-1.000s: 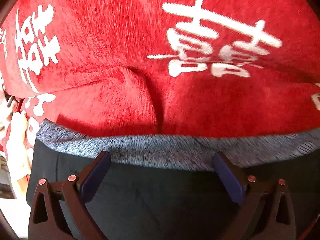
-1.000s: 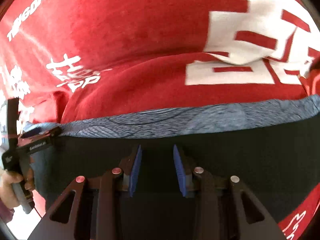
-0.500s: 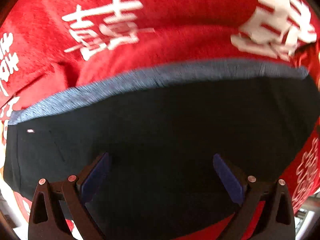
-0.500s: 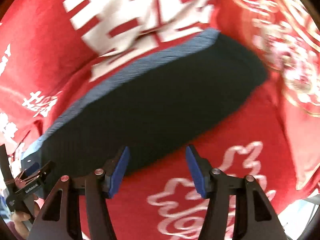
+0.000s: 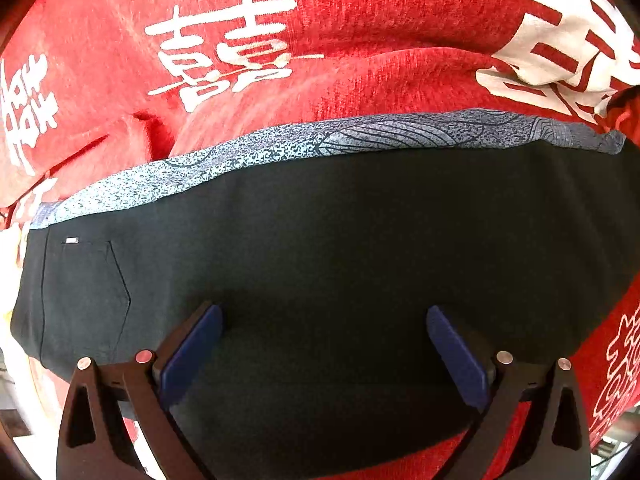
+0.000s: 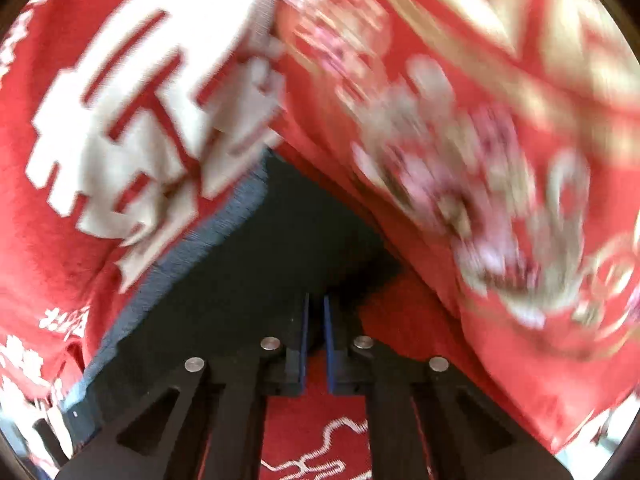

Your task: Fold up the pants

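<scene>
The pants (image 5: pixel 340 248), dark with a patterned blue-grey band (image 5: pixel 320 144) along their far edge, lie flat as a wide folded slab on a red cloth (image 5: pixel 360 40) printed with white characters. The left tongs (image 5: pixel 324 344) hang wide apart over the near middle of the dark fabric, with nothing between the pads. In the blurred right wrist view, the right tongs (image 6: pixel 316 320) have just been closing and now stand nearly pinched together at the right-hand end of the pants (image 6: pixel 260 272); the pads sit at the fabric's edge, and whether they have caught cloth cannot be told from the blur.

To carry the next fold well, judging from this layout, the right-hand grip should take all layers at the end corner rather than only the top one, then travel low and level across towards the left end, where a pocket seam (image 5: pixel 116 288) shows. The left tongs could press or pin the middle, so that the slab does not slide on the soft red cloth and its edges meet squarely.
</scene>
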{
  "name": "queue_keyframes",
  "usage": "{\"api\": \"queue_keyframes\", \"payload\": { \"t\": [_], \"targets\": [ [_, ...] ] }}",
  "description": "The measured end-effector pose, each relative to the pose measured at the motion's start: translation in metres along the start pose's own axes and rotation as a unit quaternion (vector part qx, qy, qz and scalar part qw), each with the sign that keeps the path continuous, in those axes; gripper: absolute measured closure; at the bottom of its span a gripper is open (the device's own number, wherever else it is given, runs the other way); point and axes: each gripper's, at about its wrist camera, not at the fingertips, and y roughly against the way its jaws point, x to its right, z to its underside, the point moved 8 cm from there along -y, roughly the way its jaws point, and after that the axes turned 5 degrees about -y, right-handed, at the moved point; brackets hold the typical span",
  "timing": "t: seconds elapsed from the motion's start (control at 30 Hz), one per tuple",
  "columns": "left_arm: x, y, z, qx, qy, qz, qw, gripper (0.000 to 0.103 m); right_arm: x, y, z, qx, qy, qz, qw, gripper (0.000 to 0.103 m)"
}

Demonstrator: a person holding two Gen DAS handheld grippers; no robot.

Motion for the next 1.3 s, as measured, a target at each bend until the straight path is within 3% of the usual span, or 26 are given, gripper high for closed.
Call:
{"api": "queue_keyframes", "payload": {
  "t": [0.17, 0.23, 0.27, 0.37, 0.5, 0.7, 0.8, 0.87, 0.97, 1.03, 1.1, 1.3],
  "targets": [
    [-0.004, 0.003, 0.0, -0.002, -0.002, -0.009, 1.0, 0.0, 0.022, -0.037, 0.015, -0.062, -0.012, 0.019, 0.998, 0.093],
    [-0.005, 0.003, 0.0, -0.002, -0.003, -0.013, 0.9999, 0.0, 0.031, -0.029, 0.018, -0.051, -0.018, 0.038, 0.998, 0.061],
    [-0.005, 0.002, 0.0, -0.002, -0.004, -0.014, 0.9999, 0.0, 0.033, -0.026, 0.019, -0.052, -0.022, 0.046, 0.997, 0.059],
    [-0.005, 0.002, 0.0, -0.003, -0.003, -0.02, 0.9998, 0.0, 0.027, -0.008, 0.021, -0.045, -0.025, 0.04, 0.998, 0.059],
    [-0.005, 0.002, 0.001, -0.007, 0.001, -0.026, 0.9996, 0.0, -0.031, 0.008, 0.013, -0.009, 0.067, 0.003, 0.998, 0.059],
    [-0.006, 0.001, 0.0, -0.011, 0.005, -0.032, 0.9994, 0.0, -0.129, -0.044, 0.036, -0.054, 0.149, -0.069, 0.985, 0.059],
    [-0.006, 0.001, 0.0, -0.013, 0.012, -0.033, 0.9993, 0.0, -0.151, -0.076, 0.052, -0.084, 0.184, -0.069, 0.977, 0.059],
    [-0.006, 0.001, 0.0, -0.016, 0.016, -0.033, 0.9992, 0.0, -0.154, -0.088, 0.051, -0.07, 0.203, -0.056, 0.975, 0.059],
    [-0.006, 0.0, 0.0, -0.018, 0.016, -0.033, 0.9992, 0.0, -0.136, -0.089, 0.022, -0.046, 0.16, -0.016, 0.986, 0.059],
    [-0.007, 0.0, 0.0, -0.018, 0.016, -0.033, 0.9992, 0.0, -0.117, -0.084, 0.009, -0.069, 0.097, -0.041, 0.992, 0.059],
    [-0.006, 0.0, 0.0, -0.016, 0.017, -0.031, 0.9993, 0.0, -0.105, -0.073, 0.009, -0.078, 0.085, -0.046, 0.992, 0.055],
    [-0.005, 0.001, 0.0, -0.02, 0.01, -0.045, 0.9987, 0.0, -0.08, -0.042, 0.061, -0.115, 0.05, -0.074, 0.989, 0.046]
  ]
}}
